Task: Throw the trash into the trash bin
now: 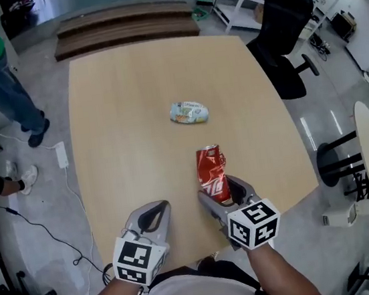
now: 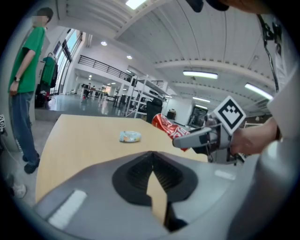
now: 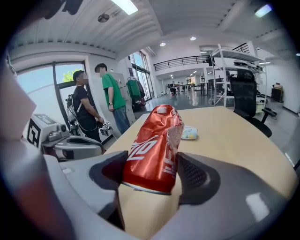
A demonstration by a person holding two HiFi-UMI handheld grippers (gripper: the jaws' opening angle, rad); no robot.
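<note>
Right gripper view: right gripper [image 3: 152,161] clamped on crushed red soda can [image 3: 152,140], held above light wooden table [image 1: 123,91]. Left gripper [image 2: 151,157] closed, empty. Crumpled pale wrapper [image 1: 188,112] lies mid-table. Carry step, probably; next needs locating the bin, none visible.

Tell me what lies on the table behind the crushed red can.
A crumpled pale wrapper lies on the light wooden table beyond the crushed red can. In the right gripper view the can covers part of the wrapper.

Left tool [image 1: 155,213] and right tool [image 1: 218,187] grey, black-padded; white cubes [image 1: 254,224] carry black markers.
</note>
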